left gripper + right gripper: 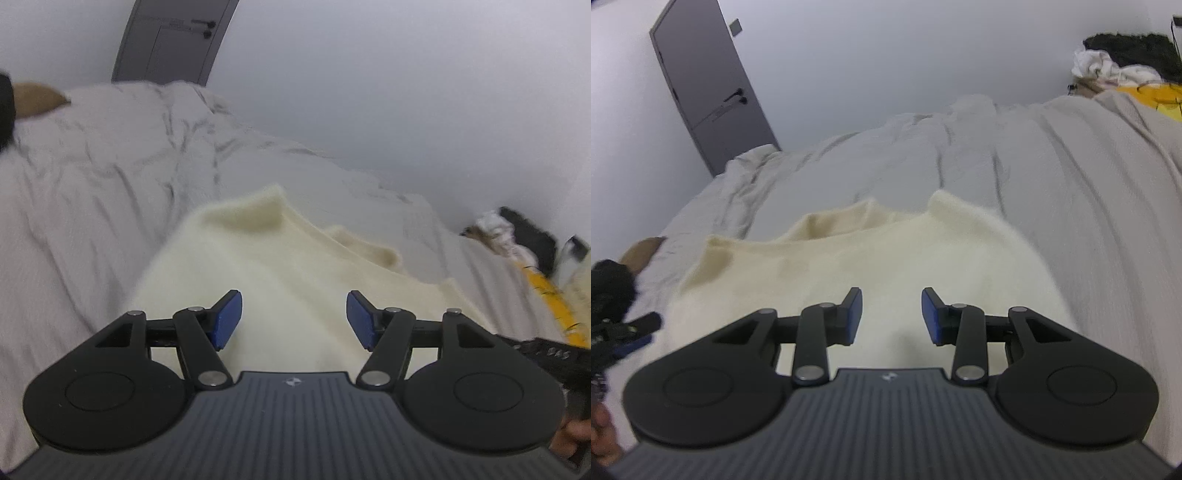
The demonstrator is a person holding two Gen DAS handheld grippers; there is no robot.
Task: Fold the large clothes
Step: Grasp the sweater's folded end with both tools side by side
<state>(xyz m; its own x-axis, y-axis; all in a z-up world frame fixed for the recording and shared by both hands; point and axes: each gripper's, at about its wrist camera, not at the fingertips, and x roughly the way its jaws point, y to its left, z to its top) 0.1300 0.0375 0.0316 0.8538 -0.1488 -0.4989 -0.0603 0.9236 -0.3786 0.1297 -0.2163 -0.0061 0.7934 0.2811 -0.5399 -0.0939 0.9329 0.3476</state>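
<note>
Both claws, left (294,320) and right (892,317), hang released over a cream sweater (280,280) on a rumpled grey bed (92,184) near a grey door (709,92).

Both views are evenly and rather dimly lit, with a cool grey cast and no glare; shadows are soft, lying only in the bedcover (1052,177) creases. Fisheye bending curves the door (173,37) at the upper left. Motion blur smears the cream garment (280,266) and the clutter at the right edge, while the near black gripper bodies stay sharp.
</note>
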